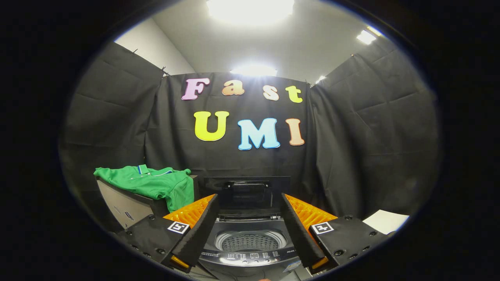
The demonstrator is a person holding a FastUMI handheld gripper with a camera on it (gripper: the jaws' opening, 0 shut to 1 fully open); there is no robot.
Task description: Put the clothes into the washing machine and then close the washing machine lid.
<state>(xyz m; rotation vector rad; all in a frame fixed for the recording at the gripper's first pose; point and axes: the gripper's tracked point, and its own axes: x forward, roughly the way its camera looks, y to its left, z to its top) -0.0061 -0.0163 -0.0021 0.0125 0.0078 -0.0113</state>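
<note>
Nearest the camera, the gripper (248, 203) stood with its two fingers (195, 230) spread well apart and nothing held between them. Each finger carried a small square marker tag (178, 227) on its mount.

Between the fingers, and a little below them, sat the washing machine (250, 257), a top-loading unit with a dark body. Its drum (250, 241) was exposed, a round perforated metal tub that looked bare of laundry as far as could be seen. A control panel (250, 256) with small buttons ran along the machine's near rim, closest to the fingers. The washing machine lid (247, 193) was raised and stood upright at the back of the opening, just beyond the fingertips and framed in the gap between them.

Ahead of the left finger and off to its outer side, the clothes (154, 183) lay as a green garment, apparently a collared shirt with a light trim at the neck. It was draped over the top of a grey box-like stand (125, 205) beside the machine, with one part hanging down over the stand's edge toward the washer. The garment lay well apart from both fingers and outside the drum.

Black cloth (371, 136) enclosed the booth behind the machine, and ceiling lights (250, 8) glared brightly above it. Beyond the right finger, a pale flat surface (384, 221) showed low down, too little of it visible to identify.
</note>
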